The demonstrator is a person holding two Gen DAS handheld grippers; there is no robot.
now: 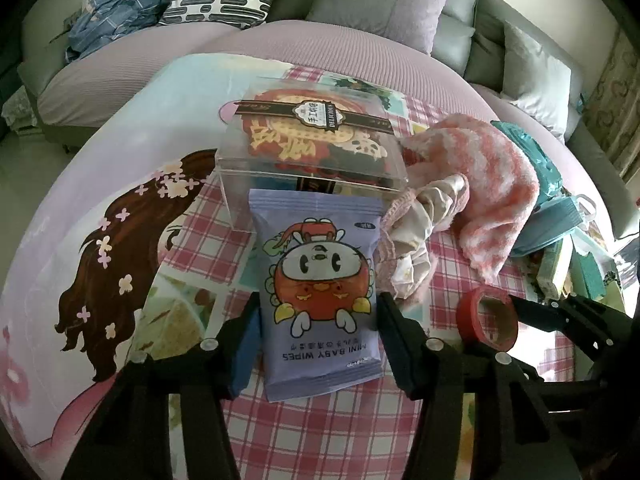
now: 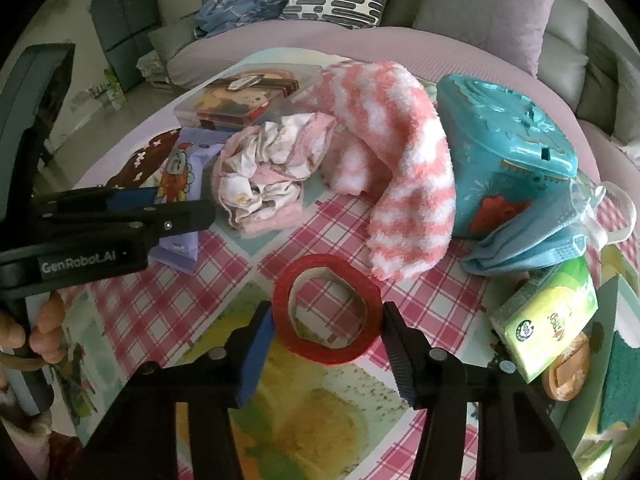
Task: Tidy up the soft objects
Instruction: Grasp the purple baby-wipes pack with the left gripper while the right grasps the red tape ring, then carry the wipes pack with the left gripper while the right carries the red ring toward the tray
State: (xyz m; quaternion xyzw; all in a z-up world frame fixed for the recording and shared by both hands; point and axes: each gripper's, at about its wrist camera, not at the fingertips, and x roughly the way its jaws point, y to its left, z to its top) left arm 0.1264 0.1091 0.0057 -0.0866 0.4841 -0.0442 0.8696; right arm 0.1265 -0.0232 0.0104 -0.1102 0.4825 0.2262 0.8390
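**Getting Ready to Grab**

Sitting on the checked cloth (image 1: 320,432), the purple wipes pack (image 1: 318,296) lies between the wide-apart fingers of the left gripper (image 1: 318,332), not squeezed yet. It looks light, squishy and a bit slippery, so hold its two long sides. Its long way points off toward the clear box (image 1: 312,144). The right gripper (image 2: 328,332) is spread wide around the red tape ring (image 2: 326,308), holding nothing.

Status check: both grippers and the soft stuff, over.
Left gripper open, straddling wipes pack. Right gripper open around red tape roll. Striped sock and crumpled cloth untouched on the mat. Clear box directly behind wipes.
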